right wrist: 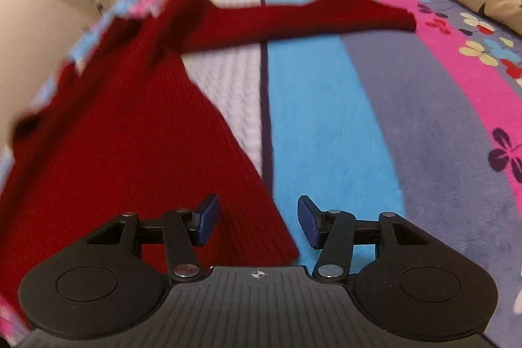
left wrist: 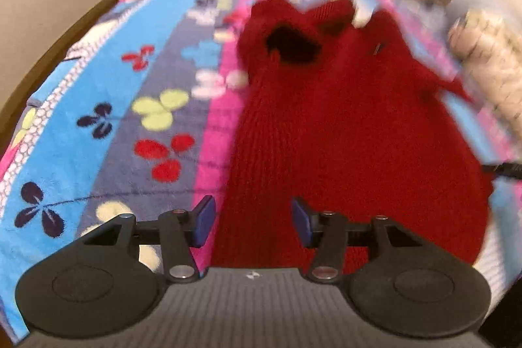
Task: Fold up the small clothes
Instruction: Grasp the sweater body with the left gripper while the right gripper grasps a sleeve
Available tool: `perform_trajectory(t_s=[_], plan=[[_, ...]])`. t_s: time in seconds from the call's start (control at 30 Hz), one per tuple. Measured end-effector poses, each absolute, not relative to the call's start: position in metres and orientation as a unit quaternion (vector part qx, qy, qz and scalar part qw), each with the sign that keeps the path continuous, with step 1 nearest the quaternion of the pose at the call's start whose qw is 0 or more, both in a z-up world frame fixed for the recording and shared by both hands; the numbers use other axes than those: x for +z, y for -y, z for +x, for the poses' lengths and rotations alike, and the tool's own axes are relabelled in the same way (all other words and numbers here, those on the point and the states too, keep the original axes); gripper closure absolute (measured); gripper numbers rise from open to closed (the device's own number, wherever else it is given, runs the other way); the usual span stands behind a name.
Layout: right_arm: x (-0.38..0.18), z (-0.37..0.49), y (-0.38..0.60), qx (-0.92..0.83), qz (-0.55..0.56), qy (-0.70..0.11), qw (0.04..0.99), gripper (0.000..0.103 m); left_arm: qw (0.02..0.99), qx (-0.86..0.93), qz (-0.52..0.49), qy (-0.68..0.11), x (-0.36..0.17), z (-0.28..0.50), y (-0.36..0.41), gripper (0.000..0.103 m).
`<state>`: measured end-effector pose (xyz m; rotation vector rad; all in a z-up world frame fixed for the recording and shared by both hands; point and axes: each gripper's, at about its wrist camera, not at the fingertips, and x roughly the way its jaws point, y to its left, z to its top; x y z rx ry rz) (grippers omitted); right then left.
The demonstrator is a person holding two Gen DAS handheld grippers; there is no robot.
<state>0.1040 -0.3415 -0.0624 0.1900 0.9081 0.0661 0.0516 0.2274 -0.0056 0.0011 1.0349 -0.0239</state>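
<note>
From the left wrist view, the red sweater (left wrist: 342,126) lies spread on the bed's flowered blanket (left wrist: 107,93), its long axis running straight away from the camera toward the dark neck opening at the far end. The left gripper (left wrist: 253,222) hangs over the sweater's near left edge, tilted steeply down; its jaws stand fairly wide with nothing pinched, the knit showing below the gap. A pale quilt (left wrist: 489,61) sits at the right.

From the right wrist view, the sweater (right wrist: 124,132) fills the left side, one sleeve (right wrist: 310,15) stretched across the blanket (right wrist: 375,119) toward the right, well ahead. The right gripper (right wrist: 257,224) is angled down over the sweater's near right corner, jaws apart and empty, the hem edge between them. This hand looks the nearer to the outstretched sleeve, likely the next part to fold in.
</note>
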Motion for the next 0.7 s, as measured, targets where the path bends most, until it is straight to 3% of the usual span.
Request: perform_trajectory(t_s=[0.03,0.07,0.1,0.13,0.17,0.27,0.43,0.5,0.6,0.67,0.7], plan=[[-0.064,0.1,0.333,0.031,0.071,-0.433,0.898,0.053,0.863,-0.006,0.018,-0.505,-0.011,0.056,-0.22,0.048],[-0.063,0.098,0.327,0.038,0.05,-0.427,0.902,0.06,0.857,-0.003,0.03,-0.514,-0.016,0.059,-0.216,0.055],[-0.061,0.093,0.322,0.048,0.037,-0.42,0.905,0.083,0.855,0.001,0.04,-0.518,-0.019,0.06,-0.213,0.067],[-0.057,0.088,0.321,0.049,0.031,-0.411,0.91,0.093,0.855,0.003,0.05,-0.516,-0.022,0.06,-0.209,0.076],[-0.053,0.082,0.323,0.051,0.035,-0.401,0.914,0.094,0.857,-0.004,0.048,-0.513,-0.027,0.054,-0.203,0.091],[-0.025,0.046,0.342,0.068,0.077,-0.356,0.929,0.096,0.869,-0.013,0.046,-0.492,-0.024,0.046,-0.196,0.093],[0.025,-0.038,0.384,0.07,0.088,-0.286,0.952,0.098,0.898,-0.078,-0.007,-0.433,0.005,0.021,-0.188,0.094],[0.02,-0.062,0.406,0.045,0.104,-0.304,0.946,0.098,0.891,-0.09,0.002,-0.445,0.007,0.007,-0.182,0.094],[-0.02,-0.062,0.412,0.06,0.077,-0.409,0.907,0.097,0.863,-0.07,0.038,-0.498,-0.011,0.012,-0.174,0.089],[-0.027,-0.059,0.41,0.009,0.032,-0.409,0.912,0.096,0.871,-0.027,0.069,-0.485,-0.009,0.019,-0.167,0.09],[-0.023,-0.057,0.414,-0.013,0.036,-0.387,0.921,0.095,0.883,-0.023,0.07,-0.463,-0.002,0.02,-0.164,0.084]])
